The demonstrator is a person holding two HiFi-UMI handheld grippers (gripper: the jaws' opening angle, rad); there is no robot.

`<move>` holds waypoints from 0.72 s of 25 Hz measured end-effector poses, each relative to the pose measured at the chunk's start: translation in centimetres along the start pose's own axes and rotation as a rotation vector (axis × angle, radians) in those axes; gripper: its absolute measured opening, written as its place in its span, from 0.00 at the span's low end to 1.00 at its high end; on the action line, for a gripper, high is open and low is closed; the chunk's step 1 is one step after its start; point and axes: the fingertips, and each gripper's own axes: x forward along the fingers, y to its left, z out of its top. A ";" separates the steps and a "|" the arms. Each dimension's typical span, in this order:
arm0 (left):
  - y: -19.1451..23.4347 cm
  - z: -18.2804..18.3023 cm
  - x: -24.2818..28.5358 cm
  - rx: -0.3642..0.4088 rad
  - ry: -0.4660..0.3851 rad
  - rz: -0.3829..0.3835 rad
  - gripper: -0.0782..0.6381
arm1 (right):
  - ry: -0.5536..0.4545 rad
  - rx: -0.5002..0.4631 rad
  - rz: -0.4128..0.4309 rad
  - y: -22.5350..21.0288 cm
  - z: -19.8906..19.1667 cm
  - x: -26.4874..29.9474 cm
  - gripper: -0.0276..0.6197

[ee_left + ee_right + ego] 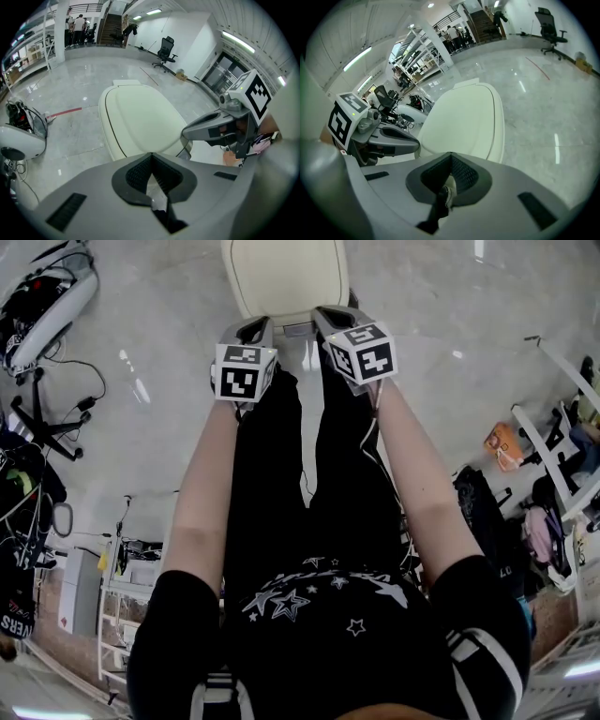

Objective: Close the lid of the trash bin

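The pale polished floor (169, 409) fills most of the head view, with the person's legs in dark trousers (281, 521) straight below the camera. Just past the feet stands the trash bin, its cream lid (286, 277) lying low and nearly flat over the body. From both gripper views it looks down or almost down, though I cannot tell whether the front edge has fully seated. The left tool (255, 326) and the right tool (328, 313) sit side by side at the near front edge of the lid, tips pointing onto it. Each tool is closed, pads meeting at the tip with nothing between them, so they serve as pushers here and not as clamps. I judge this to be the final pressing-down step. The next move calls for a short, even downward push with both closed tips on the front lip until the lid sits flush, then lifting clear
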 end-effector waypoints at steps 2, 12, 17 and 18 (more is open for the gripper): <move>0.1 0.0 -0.3 0.000 -0.002 0.004 0.12 | -0.015 0.017 0.007 0.2 0.6 -0.3 0.04; 0.0 2.8 -5.5 -0.007 -0.104 0.005 0.12 | -0.116 0.017 -0.008 2.5 5.0 -3.8 0.04; -1.3 4.9 -10.6 0.018 -0.186 -0.014 0.12 | -0.176 0.047 -0.033 5.2 6.0 -7.2 0.04; -1.5 5.6 -11.5 0.033 -0.206 -0.018 0.12 | -0.197 0.048 -0.043 5.5 6.7 -8.1 0.04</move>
